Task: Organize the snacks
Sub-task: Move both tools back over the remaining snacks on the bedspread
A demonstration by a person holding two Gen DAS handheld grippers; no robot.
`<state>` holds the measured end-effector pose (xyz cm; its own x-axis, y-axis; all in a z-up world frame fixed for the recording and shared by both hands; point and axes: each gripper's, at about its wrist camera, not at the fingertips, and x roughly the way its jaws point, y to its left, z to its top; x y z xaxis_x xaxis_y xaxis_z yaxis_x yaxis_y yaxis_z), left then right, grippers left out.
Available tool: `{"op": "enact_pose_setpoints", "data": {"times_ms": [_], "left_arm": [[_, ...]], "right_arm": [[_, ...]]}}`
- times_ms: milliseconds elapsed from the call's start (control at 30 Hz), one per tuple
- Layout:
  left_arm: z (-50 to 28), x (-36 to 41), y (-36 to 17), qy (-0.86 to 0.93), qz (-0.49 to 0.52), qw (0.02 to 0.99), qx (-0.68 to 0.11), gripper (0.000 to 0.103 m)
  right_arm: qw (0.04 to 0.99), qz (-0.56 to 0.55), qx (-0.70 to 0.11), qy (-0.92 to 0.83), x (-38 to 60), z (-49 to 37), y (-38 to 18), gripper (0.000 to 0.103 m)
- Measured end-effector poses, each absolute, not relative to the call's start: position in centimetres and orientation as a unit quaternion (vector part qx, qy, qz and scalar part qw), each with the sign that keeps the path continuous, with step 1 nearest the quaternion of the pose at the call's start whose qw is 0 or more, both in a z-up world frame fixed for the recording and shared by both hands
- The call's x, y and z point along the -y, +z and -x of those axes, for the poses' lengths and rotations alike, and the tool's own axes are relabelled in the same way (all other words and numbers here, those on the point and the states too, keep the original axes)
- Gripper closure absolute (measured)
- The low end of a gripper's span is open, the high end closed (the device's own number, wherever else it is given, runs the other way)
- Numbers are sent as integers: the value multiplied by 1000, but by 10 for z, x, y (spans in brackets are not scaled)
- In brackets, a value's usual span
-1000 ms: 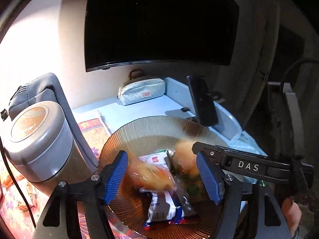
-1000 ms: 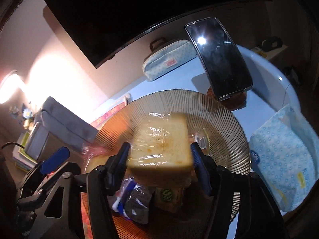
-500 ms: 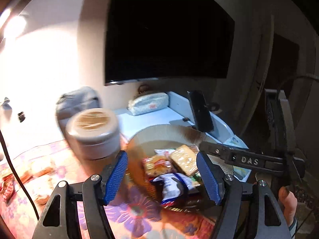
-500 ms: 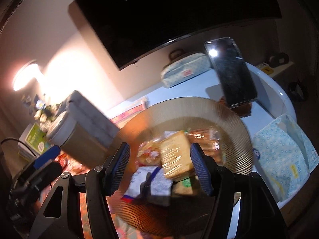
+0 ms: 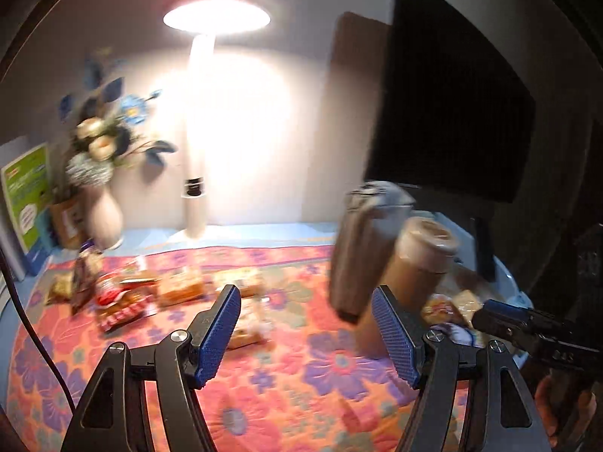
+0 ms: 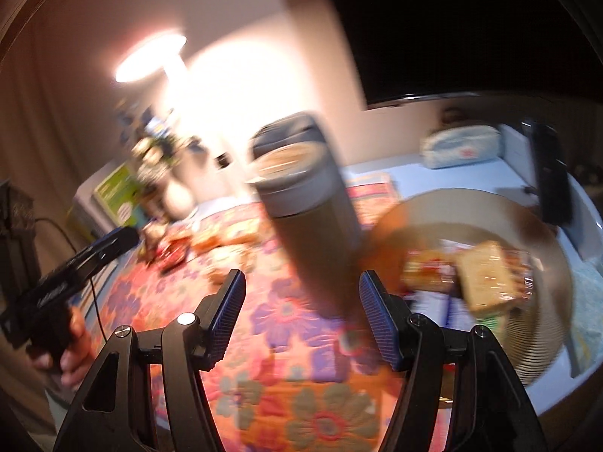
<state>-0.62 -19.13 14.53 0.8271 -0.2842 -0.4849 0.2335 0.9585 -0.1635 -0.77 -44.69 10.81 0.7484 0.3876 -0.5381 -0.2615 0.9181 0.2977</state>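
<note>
My left tongs [image 5: 305,333] and right tongs [image 6: 299,320] both gape apart, holding nothing. Wrapped snacks [image 5: 150,293], orange and red, lie blurred on the flowered cloth [image 5: 286,384] far left; more fill the ribbed plate [image 6: 542,350] right.

A tall white lamp with a disc-shaped glowing head [image 5: 199,132] stands against a pale plaster wall [image 5: 264,120], washing it in bright light. A large black flat screen [image 5: 452,90] hangs to the right. An orange quilted cloth with purple flowers [image 5: 294,369] covers a pale blue tabletop [image 5: 241,231]. A cream vase of blue flowers [image 5: 101,173] stands left of the lamp.
</note>
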Motion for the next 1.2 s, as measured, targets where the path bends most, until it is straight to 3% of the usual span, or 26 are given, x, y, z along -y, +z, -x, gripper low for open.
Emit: {"op": "enact_pose_setpoints", "data": {"times_ms": [400, 500, 933, 1067, 1200], "left_arm": [[-14, 80, 80, -21, 78, 948, -308, 33], [-21, 59, 60, -3, 83, 944, -321, 28], [-48, 5, -14, 32, 140, 924, -354, 28], [-47, 3, -15, 30, 149, 926, -346, 28], [-47, 4, -14, 19, 147, 924, -352, 28]], "right_arm": [[886, -47, -400, 231, 311, -53, 52, 41], [877, -45, -419, 229, 293, -69, 36, 41], [880, -37, -423, 213, 276, -102, -13, 37], [881, -50, -420, 212, 281, -102, -12, 29], [880, -59, -422, 212, 283, -104, -13, 28]]}}
